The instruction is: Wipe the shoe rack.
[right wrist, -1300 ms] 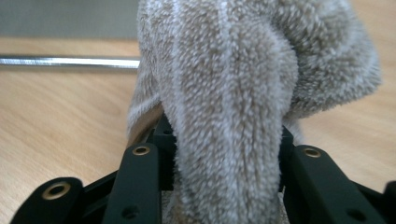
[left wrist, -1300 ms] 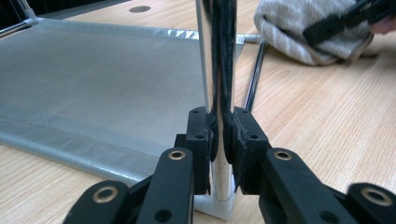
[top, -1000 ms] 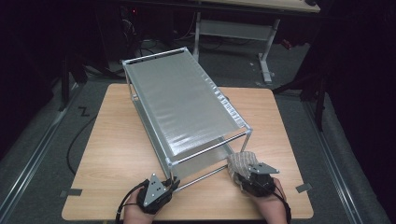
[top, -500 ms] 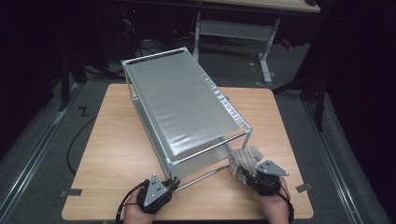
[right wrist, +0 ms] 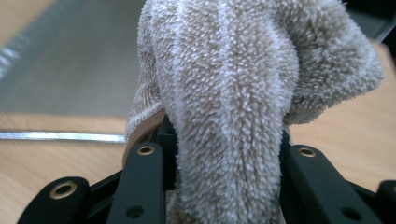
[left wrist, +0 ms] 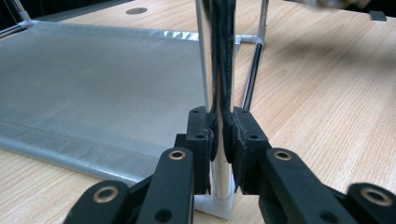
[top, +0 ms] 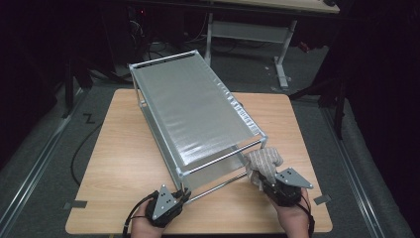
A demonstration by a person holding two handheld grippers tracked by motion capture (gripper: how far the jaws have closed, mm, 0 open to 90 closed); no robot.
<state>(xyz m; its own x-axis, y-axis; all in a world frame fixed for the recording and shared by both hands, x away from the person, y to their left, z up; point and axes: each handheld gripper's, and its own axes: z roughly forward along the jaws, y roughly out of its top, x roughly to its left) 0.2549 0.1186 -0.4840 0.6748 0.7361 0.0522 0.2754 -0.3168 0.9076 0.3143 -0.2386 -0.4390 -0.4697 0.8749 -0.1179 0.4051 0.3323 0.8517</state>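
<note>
Cloth point(right wrist: 224, 93) bunched between right fingers point(right wrist: 140, 182), just beside rack point(top: 198, 109) corner.

Each black tool point(top: 181, 196) carries a grey three-cornered plate, brass-ringed holes and, seemingly, a black cable.

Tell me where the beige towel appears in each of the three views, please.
High view: beige towel at lower right, in the right gripper, beside the rack's near corner.
Left gripper view: only a blurred pale edge at the top right, perhaps the towel.
Right gripper view: towel centre, between the jaws.
Shared landmark: the metal rack.
</note>
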